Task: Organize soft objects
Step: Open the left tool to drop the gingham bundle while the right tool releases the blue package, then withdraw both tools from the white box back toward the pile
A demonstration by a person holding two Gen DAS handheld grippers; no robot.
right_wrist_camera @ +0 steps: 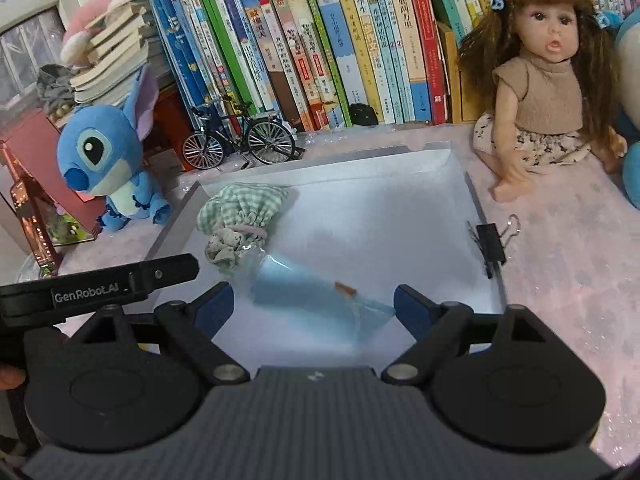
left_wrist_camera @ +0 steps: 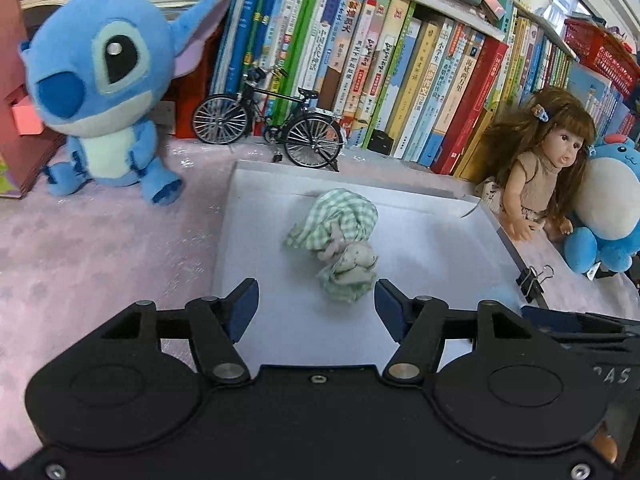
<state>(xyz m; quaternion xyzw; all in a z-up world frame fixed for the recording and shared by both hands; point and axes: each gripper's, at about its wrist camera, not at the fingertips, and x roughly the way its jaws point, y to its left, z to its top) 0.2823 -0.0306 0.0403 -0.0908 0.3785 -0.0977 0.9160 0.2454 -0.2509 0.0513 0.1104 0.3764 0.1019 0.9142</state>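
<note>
Two claws, both w/ jaws apart & nothing pinched. Left claw hovers over the white tray, the green gingham cloth bundle lying on the tray floor just ahead of its tips, not touched. Right claw also over the tray; a clear blue-tinted plastic bag lies between its fingers, its far end meeting the gingham bundle, pads not pressing on it. Black binder clip sits on the tray's right rim. Around the tray on the pink-covered table: blue plush at left, model bicycle behind, doll at right, row of books along the back.
</note>
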